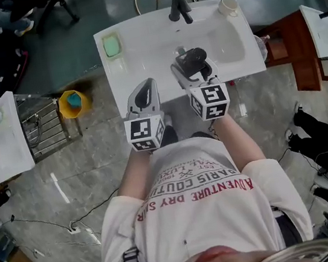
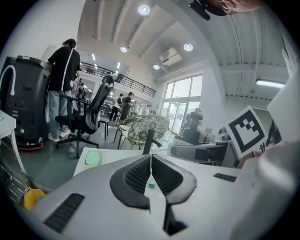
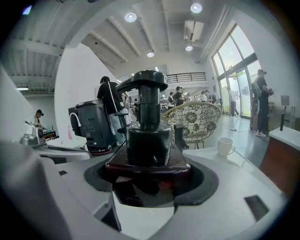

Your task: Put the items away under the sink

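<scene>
A dark brown pump bottle [image 3: 147, 140] with a black pump head stands upright between my right gripper's [image 3: 150, 180] jaws, which are shut on its shoulders. In the head view this bottle [image 1: 194, 57] and the right gripper [image 1: 190, 71] hang over the front edge of the white sink counter [image 1: 140, 54]. My left gripper [image 1: 144, 91] is beside it at the left, just in front of the counter, shut with nothing in it; its pads meet in the left gripper view [image 2: 151, 176]. The space under the sink is hidden.
On the counter are a black faucet [image 1: 179, 6], a white cup [image 1: 228, 6] and a green soap [image 1: 111, 45]. A yellow bucket [image 1: 73, 103] and a wire rack [image 1: 41, 124] stand on the floor at left. A brown cabinet [image 1: 295, 46] is at right.
</scene>
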Demonstrator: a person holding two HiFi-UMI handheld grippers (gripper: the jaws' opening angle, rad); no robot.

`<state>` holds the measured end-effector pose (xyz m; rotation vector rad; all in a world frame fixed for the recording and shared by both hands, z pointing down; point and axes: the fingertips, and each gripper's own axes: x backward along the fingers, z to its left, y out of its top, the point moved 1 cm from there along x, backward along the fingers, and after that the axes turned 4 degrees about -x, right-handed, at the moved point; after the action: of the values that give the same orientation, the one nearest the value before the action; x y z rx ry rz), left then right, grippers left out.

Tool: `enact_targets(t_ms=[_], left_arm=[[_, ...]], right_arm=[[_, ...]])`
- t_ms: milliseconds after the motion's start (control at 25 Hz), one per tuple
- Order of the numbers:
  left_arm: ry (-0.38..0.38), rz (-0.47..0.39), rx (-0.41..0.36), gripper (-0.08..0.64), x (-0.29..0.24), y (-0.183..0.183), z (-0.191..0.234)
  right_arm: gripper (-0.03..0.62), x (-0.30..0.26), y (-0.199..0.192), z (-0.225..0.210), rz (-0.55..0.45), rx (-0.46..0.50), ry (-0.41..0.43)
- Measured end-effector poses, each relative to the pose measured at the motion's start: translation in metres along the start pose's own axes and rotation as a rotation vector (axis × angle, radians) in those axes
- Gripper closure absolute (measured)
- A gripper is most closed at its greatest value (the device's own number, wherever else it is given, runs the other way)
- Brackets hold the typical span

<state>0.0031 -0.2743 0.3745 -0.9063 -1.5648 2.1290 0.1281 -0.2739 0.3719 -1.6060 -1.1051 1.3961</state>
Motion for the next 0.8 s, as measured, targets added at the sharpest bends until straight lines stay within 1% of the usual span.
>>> enact_targets(t_ms=[160,280,480,640,800], left_arm=[[0.005,-0.020,-0.026,0.532,0.013,0.002,-0.041],[0.038,-0.028,-0.032,0.532,0.026,-0.007,-0.072],[0.097,-0.025,-0.014,0.532,0.053,-0.037,-0.132],[0.140,-0.027,0.004,0.533,0.077,-0.065,-0.175],[0.161,-0.013,0.028,0.532,0.095,-0.090,-0.206]], right_arm=[[0.221,0.047,-0.005,-0.018,-0.017,-0.031,0.011],[0.221,0.082,-0.013,-0.034,-0.032,-0.042,0.038],[0.221,0.147,-0.039,-0.061,-0.040,-0.050,0.089],[0.221,0.197,-0.072,-0.078,-0.014,-0.039,0.114],[0.221,0.235,-0.103,-0.091,0.019,-0.016,0.119]])
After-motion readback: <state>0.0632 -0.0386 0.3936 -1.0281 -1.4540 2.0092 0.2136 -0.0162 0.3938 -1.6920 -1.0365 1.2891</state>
